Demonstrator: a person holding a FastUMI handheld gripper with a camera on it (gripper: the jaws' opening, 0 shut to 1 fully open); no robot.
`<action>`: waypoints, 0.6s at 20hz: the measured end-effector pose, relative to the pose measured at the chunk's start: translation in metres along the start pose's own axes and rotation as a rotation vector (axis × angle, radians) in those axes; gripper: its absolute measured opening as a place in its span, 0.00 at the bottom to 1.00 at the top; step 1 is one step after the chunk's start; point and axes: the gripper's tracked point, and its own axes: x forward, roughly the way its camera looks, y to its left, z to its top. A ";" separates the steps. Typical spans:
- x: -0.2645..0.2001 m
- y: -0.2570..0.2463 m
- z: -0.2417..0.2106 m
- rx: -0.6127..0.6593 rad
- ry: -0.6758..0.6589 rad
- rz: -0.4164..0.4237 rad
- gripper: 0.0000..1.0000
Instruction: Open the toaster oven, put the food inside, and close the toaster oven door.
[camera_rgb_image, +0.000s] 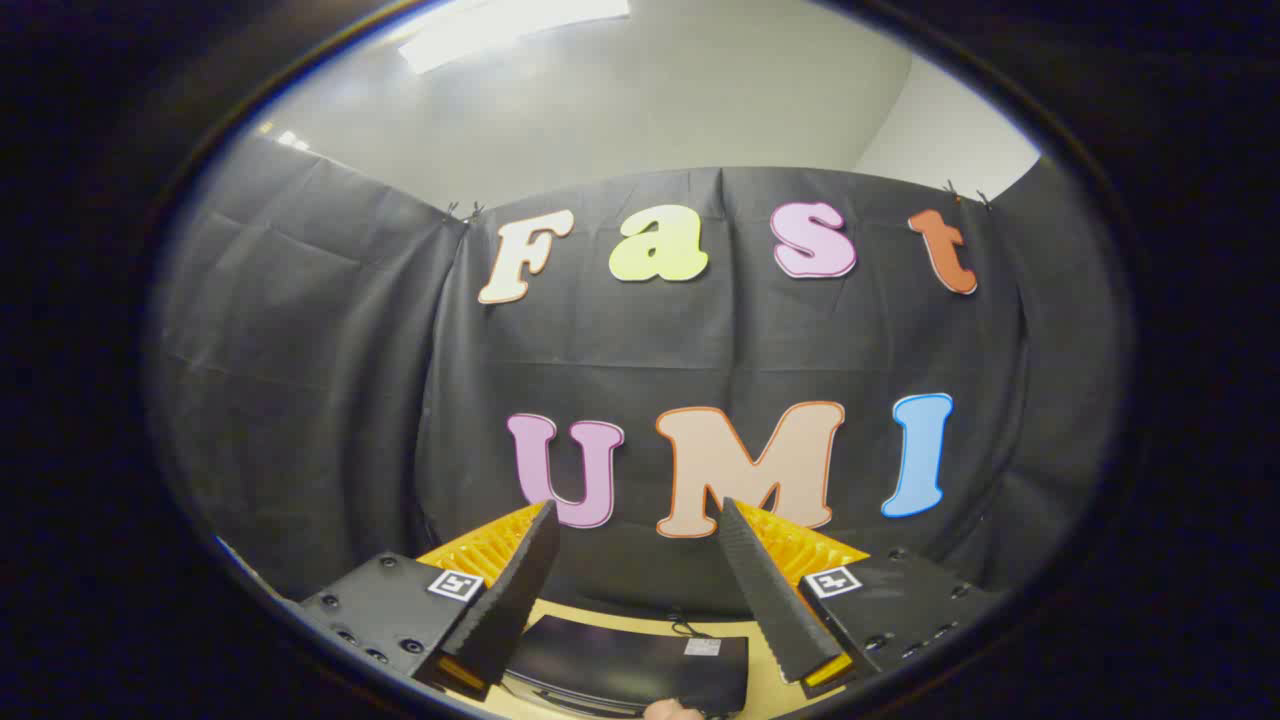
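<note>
Barely started I reckon: gripper (635, 515) wide open, holding nothing, oven (625, 670) low in frame between the fingers, food unseen.

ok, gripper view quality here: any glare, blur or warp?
Gripper view: strong fisheye warp, the wall cloth bows; ceiling light blown out; gripper open, fingers sharp, nothing between them; glossy black toaster oven below them catches faint sheen.

A recording booth; black cloth wall (300, 330), ceiling light (510, 25) above.
</note>
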 end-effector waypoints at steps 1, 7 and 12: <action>0.006 0.005 -0.006 -0.001 0.006 0.006 1.00; 0.028 0.030 -0.036 0.002 0.049 0.023 1.00; 0.033 0.048 -0.051 -0.003 0.060 0.030 1.00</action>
